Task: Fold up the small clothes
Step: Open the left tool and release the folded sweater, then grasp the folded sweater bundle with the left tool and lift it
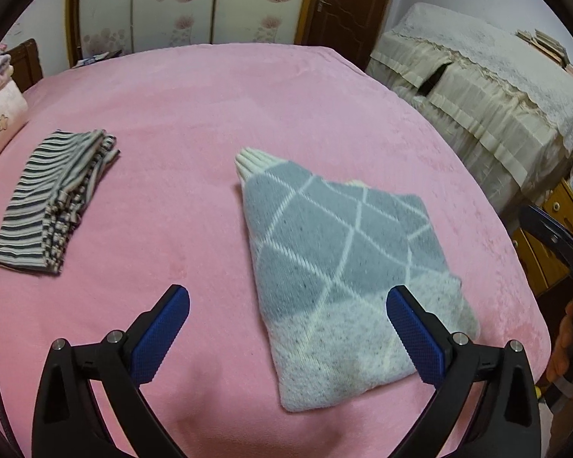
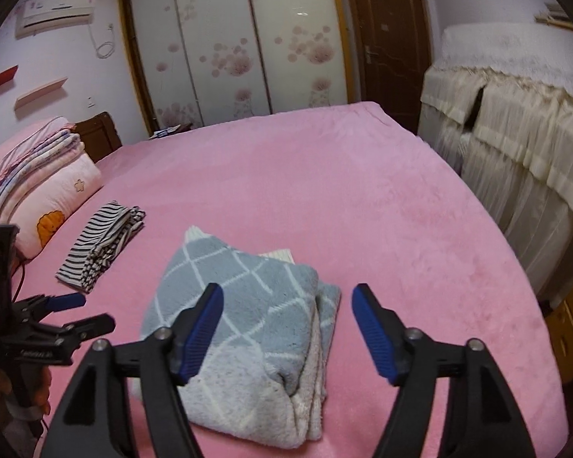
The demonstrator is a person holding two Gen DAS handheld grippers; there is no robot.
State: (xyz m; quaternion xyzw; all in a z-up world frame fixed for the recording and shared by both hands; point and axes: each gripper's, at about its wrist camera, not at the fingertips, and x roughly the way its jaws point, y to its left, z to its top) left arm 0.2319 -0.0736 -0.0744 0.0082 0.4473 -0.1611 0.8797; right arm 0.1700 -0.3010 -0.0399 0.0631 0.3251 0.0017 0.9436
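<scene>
A folded grey-blue knit sweater (image 1: 336, 263) with a white diamond pattern lies flat on the pink bed cover (image 1: 195, 122). In the right wrist view the same sweater (image 2: 244, 313) shows its stacked folded edges on the right side. A folded black-and-white striped garment (image 1: 53, 198) lies to the left, also visible as the striped garment (image 2: 99, 244). My left gripper (image 1: 286, 301) hangs open above the sweater's near left part, nothing between its blue pads. My right gripper (image 2: 286, 305) is open above the sweater's near edge, holding nothing. The left gripper (image 2: 72, 311) also appears at the left edge.
Stacked pink bedding and a pillow (image 2: 46, 191) sit at the bed's left end. A cream cloth-covered piece of furniture (image 1: 489, 87) stands right of the bed, with wooden drawers (image 1: 554, 225) below. A flowered wardrobe (image 2: 233, 45) and brown door (image 2: 389, 38) stand behind.
</scene>
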